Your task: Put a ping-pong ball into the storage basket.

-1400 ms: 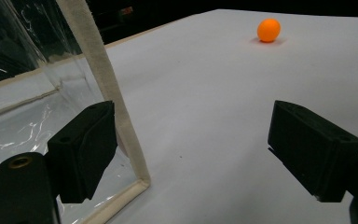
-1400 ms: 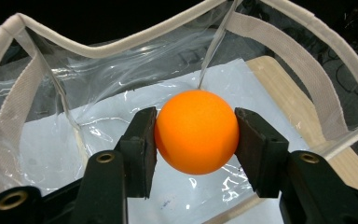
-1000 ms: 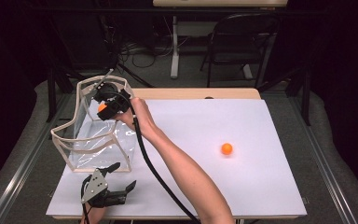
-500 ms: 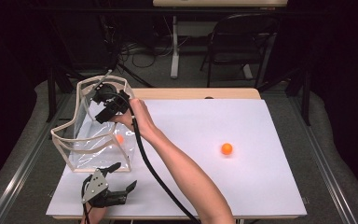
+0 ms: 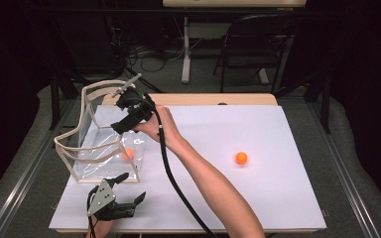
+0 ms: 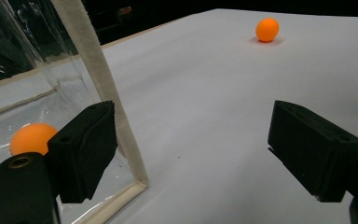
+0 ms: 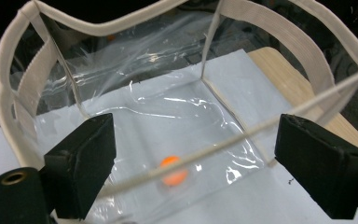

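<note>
A clear plastic bag (image 5: pixel 94 148) with cream fabric trim stands open at the table's left. On its floor lies an orange ball (image 5: pixel 127 154), also seen in both gripper views (image 7: pixel 173 171) (image 6: pixel 30 138). A second orange ball (image 5: pixel 241 158) (image 6: pixel 267 29) rests on the white sheet at the right. My right gripper (image 5: pixel 122 124) (image 7: pixel 196 135) hovers at the bag's near right rim (image 7: pixel 242 140); its jaws have just been opening and nothing is between them. My left gripper (image 5: pixel 131 189) (image 6: pixel 191 140) stands open by the bag's front corner (image 6: pixel 98 79), holding nothing.
The white sheet (image 5: pixel 278 198) covers a wooden table (image 5: pixel 228 99). A black cable (image 5: pixel 171 178) trails from the right gripper along the forearm. A chair (image 5: pixel 258 44) and floor cables lie beyond the far edge.
The right gripper opened and an orange ball dropped to the bag's floor. That gripper then drew back to the right, toward the bag's rim. The left gripper stayed put.
</note>
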The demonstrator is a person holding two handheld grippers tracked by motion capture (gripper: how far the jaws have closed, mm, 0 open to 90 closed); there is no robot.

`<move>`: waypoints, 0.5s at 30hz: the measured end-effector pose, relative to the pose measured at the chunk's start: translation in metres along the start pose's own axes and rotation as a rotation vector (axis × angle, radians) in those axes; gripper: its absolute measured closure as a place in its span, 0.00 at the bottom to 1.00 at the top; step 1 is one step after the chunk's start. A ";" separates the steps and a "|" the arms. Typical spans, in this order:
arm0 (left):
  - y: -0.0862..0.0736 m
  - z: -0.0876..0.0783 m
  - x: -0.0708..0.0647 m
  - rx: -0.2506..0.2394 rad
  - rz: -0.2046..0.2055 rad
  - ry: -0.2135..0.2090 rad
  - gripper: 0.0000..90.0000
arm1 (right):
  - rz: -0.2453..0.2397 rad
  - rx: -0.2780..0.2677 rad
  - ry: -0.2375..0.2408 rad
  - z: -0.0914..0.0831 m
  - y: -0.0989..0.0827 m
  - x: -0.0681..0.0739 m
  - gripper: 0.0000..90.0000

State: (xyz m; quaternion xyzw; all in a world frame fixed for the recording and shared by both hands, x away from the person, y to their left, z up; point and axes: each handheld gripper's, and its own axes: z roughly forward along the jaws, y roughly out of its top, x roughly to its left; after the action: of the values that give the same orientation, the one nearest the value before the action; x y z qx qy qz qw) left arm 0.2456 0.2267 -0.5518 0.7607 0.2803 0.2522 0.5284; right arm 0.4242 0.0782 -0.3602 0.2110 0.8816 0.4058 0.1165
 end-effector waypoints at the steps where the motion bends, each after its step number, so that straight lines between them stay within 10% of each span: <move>1: 0.000 0.000 0.000 0.000 0.000 0.000 0.17 | 0.004 -0.005 -0.001 -0.003 -0.003 -0.002 0.12; 15: 0.000 0.000 0.000 0.002 0.002 0.001 0.17 | 0.051 -0.073 -0.031 -0.047 -0.039 -0.029 0.06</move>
State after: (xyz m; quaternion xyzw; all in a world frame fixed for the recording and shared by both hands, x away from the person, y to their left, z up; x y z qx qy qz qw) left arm 0.2453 0.2265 -0.5518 0.7614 0.2802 0.2529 0.5271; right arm 0.4214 0.0108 -0.3587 0.2354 0.8586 0.4372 0.1275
